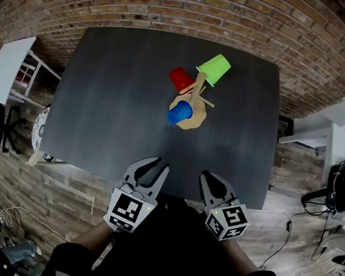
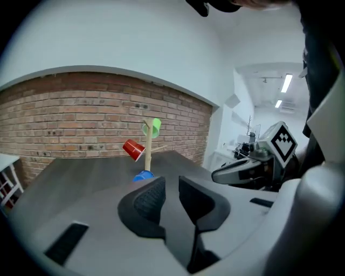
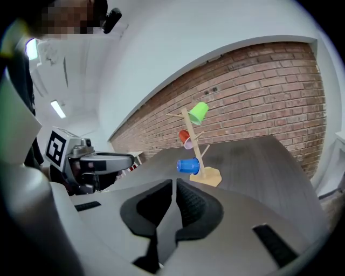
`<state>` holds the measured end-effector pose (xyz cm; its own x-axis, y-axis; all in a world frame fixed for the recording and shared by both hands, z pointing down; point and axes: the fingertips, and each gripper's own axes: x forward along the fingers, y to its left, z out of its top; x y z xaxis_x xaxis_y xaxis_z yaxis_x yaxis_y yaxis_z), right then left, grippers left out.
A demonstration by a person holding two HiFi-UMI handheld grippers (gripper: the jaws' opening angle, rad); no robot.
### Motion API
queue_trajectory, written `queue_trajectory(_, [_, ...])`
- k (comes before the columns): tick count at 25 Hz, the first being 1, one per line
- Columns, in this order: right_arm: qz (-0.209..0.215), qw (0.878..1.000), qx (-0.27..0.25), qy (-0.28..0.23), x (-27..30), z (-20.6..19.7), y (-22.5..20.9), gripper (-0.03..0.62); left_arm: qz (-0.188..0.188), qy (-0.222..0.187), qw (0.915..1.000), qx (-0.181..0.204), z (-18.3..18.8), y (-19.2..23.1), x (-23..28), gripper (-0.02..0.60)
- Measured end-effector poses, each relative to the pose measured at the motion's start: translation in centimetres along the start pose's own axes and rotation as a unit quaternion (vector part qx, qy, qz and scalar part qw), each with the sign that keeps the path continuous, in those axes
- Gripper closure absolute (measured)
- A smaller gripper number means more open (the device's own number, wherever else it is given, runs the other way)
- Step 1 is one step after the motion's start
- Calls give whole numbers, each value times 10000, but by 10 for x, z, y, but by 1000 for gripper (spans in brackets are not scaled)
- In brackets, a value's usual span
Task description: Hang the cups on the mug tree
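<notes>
Mug tree point(image 1: 198, 114) upright, three cups point(image 1: 180, 78) tilted outward, left claw point(image 1: 152, 166) narrowly apart, right claw point(image 1: 213, 177) closed, both empty

Bench point(image 1: 114, 103): dark, rectangular, set against the wall.
Wall point(image 1: 175, 5): red brick.
Floor point(image 1: 61, 193): wood planks.
Cables point(image 1: 9, 216): loose, lower left.
</notes>
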<state>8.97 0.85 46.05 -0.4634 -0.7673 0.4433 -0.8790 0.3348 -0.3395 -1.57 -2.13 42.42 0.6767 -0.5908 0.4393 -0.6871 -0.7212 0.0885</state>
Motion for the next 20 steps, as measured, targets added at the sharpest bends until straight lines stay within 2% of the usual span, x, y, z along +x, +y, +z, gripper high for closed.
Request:
queue_trajectory(3, [7,9999,42,-119,-2,9,-2,546,-126,-60,9999,-60,2,-10,-6,517])
queue_trajectory(8, [23,9985,6,-543,-6,40,3,546,-372,-233,9975,-556,9,-29,6,539])
queue_trajectory(12, [140,9957,-74,-915,-11,64,13,546,-596,-286,9969,-418,12,-36,5,543])
queue_trajectory(16, [281,9905,-146,-1340,-18,72,24,546,-898,-357,9930,-685,12,-42,4,543])
queue_trajectory(20, [428,9896,-268,-1350,-16,70,32,546,-1022,-317,9933,-430,13,-51,5,545])
